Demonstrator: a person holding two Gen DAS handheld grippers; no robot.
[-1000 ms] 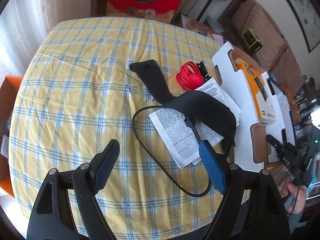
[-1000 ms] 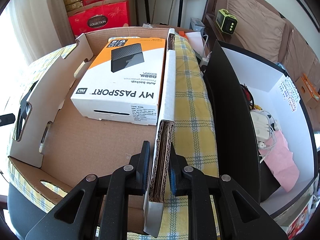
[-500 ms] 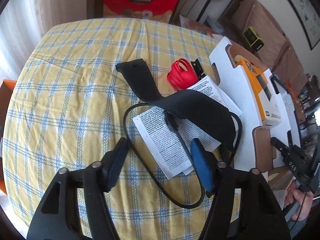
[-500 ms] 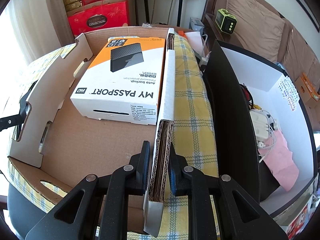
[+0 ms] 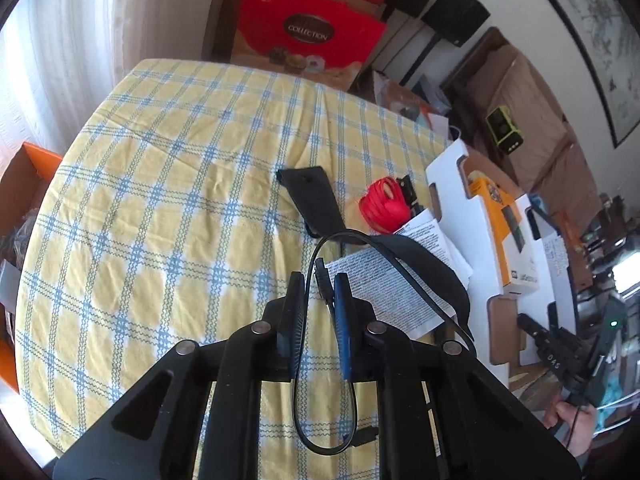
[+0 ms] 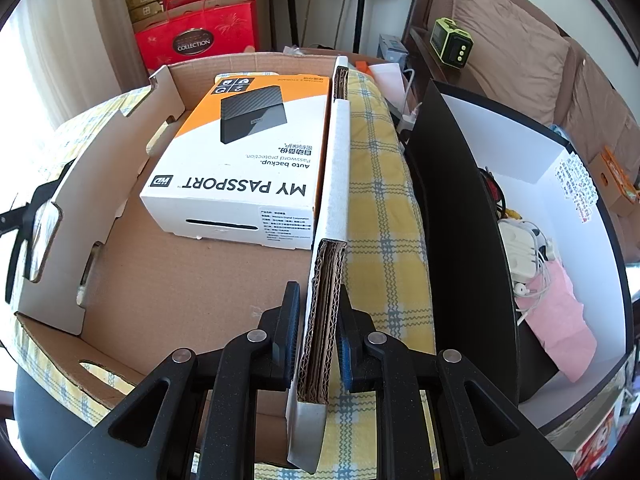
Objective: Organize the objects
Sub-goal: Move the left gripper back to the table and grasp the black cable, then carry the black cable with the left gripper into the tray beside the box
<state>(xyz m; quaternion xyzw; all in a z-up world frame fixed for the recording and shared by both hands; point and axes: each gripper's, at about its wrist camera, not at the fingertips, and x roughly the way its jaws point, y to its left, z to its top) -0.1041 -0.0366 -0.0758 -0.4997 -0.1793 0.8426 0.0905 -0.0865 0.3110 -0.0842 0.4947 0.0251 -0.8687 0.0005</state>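
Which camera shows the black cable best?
The left wrist view: the black cable loops between the closing left gripper, over the checked tablecloth. The right wrist view shows none of it.

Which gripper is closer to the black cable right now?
Left. The left gripper has just been closing and has the black cable running between its fingers. The right gripper is off at the cardboard box, clamped on its side wall.

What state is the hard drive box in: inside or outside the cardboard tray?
Inside: the hard drive box lies flat on the cardboard tray floor, between its walls.
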